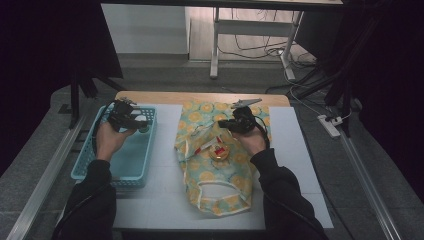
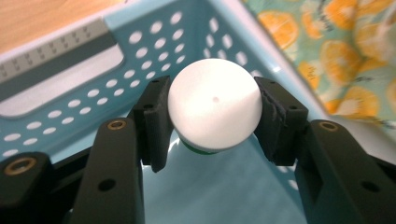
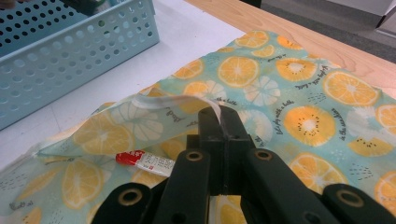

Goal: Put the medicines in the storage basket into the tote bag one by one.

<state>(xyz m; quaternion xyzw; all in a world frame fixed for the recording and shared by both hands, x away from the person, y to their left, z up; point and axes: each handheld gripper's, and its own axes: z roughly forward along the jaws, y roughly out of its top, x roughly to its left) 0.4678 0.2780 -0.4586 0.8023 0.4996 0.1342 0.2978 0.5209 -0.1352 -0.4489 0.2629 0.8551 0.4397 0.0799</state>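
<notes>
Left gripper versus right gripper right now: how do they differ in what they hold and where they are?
The left gripper is clamped on a white ball with its jaws apart around it; the right gripper is pinched nearly flat on the fruit-print bag's edge. The left hangs over the blue basket; the right is over the bag. Both are shut on something.

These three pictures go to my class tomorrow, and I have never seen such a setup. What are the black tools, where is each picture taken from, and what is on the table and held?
A person sits at a table with a hand-held two-jaw tool in each hand. The high view looks down from above; each gripper view comes from a camera riding on that tool.

On the table lie a blue basket and a fruit-print bag, with a small tube in its opening.

The left gripper holds a white ball over the basket. The right gripper has its jaws closed on the bag's white edge, lifting it.
</notes>
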